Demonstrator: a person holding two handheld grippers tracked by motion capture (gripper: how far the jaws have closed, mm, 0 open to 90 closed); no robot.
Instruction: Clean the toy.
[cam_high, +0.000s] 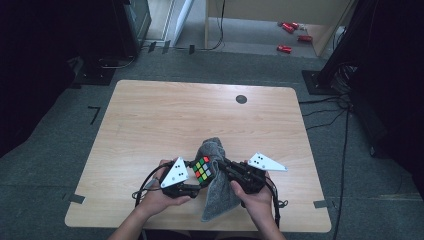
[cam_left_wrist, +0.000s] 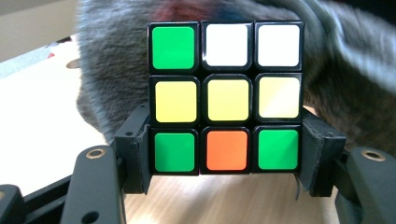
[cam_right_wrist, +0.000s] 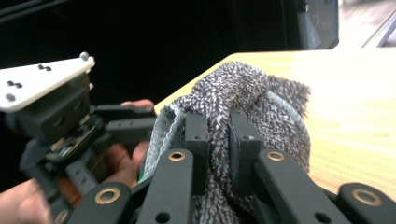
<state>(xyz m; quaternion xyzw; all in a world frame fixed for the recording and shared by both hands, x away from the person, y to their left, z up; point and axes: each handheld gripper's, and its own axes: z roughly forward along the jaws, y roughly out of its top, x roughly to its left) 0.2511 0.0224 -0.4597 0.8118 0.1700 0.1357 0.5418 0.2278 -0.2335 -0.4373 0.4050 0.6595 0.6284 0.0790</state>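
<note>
Cube (cam_left_wrist: 226, 98) square-on, cloth (cam_high: 218, 192) hanging lengthwise

A puzzle cube (cam_left_wrist: 226, 98) with black edges shows a face of green, white and white squares on top, three yellow across the middle, and green, orange, green below. Behind it lies a mottled grey towel (cam_right_wrist: 243, 93) with a pale blue-grey hem. Both black hand-held grippers carry white plates with dark dots. The counter (cam_high: 150, 120) is light wood grain; the floor is grey carpet.

One cube (cam_high: 202, 169), one grey cloth (cam_high: 218, 192), two claws.
</note>
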